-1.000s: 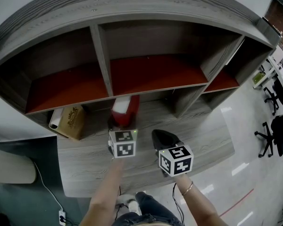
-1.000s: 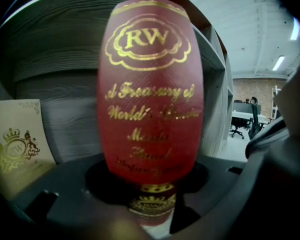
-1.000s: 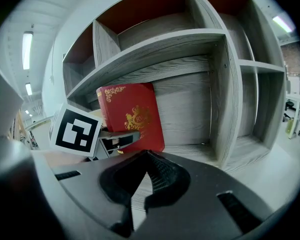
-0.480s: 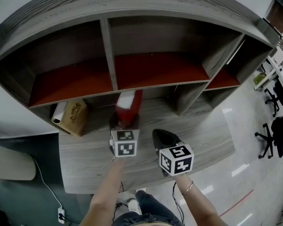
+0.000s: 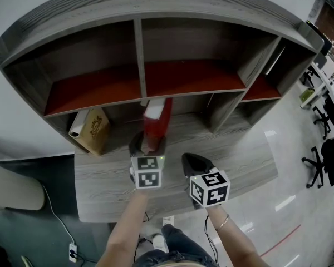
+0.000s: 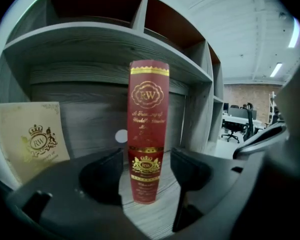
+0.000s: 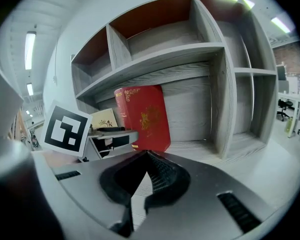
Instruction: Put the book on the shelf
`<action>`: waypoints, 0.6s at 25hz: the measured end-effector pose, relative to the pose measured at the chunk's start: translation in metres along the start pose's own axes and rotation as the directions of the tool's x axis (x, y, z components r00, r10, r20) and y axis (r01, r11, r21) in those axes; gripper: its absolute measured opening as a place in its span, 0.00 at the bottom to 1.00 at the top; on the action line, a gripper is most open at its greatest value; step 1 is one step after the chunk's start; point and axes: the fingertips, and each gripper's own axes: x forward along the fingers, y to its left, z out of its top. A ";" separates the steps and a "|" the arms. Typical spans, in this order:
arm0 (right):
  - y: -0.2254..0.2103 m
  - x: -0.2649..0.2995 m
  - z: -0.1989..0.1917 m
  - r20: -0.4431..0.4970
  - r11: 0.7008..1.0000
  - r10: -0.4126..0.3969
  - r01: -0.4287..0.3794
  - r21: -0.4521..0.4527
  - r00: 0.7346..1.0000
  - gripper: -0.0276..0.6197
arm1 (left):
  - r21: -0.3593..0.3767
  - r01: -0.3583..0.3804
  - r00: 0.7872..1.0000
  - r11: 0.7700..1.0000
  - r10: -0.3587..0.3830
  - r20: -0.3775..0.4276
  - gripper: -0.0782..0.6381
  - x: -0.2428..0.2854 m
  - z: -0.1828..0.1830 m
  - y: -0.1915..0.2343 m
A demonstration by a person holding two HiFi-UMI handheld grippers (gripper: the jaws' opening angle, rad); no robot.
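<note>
The red book (image 5: 156, 119) with gold print stands upright on the lowest board of the grey shelf unit (image 5: 234, 154), spine toward me (image 6: 148, 129). My left gripper (image 5: 147, 144) is right in front of it. Its jaws stand wide on either side of the spine's lower part (image 6: 147, 170), and a gap shows on each side, so the pads do not press on it. My right gripper (image 5: 193, 163) hovers to the right of the left one, over the board. Its jaws (image 7: 142, 159) meet at the tips with nothing between them, and the red cover (image 7: 146, 115) shows beyond.
A cream book with a gold crest (image 5: 96, 129) leans at the left of the same bay (image 6: 34, 140), with a white roll (image 5: 78, 124) beside it. An upright divider (image 5: 218, 117) stands to the book's right. The upper compartments have red floors (image 5: 189, 78). Office chairs (image 5: 323, 149) stand at the far right.
The left jaws have parted from the red book, which now stands on its own. Both grippers have stayed in nearly the same place; the head view has shifted slightly.
</note>
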 end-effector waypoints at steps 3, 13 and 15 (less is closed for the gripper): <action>0.008 -0.007 -0.001 0.008 1.000 0.001 -0.001 0.000 1.000 0.06 | -0.014 0.010 1.000 1.000 -0.010 -0.005 0.49 -0.014 -0.004 -0.002; 0.035 -0.030 0.001 0.062 1.000 0.019 -0.019 -0.001 0.998 0.06 | -0.006 0.068 0.998 0.998 -0.069 -0.013 0.29 -0.058 -0.016 -0.012; 0.040 -0.034 0.001 0.075 1.000 0.024 -0.024 -0.003 0.997 0.06 | -0.019 0.081 0.997 0.996 -0.082 -0.001 0.21 -0.068 -0.013 -0.013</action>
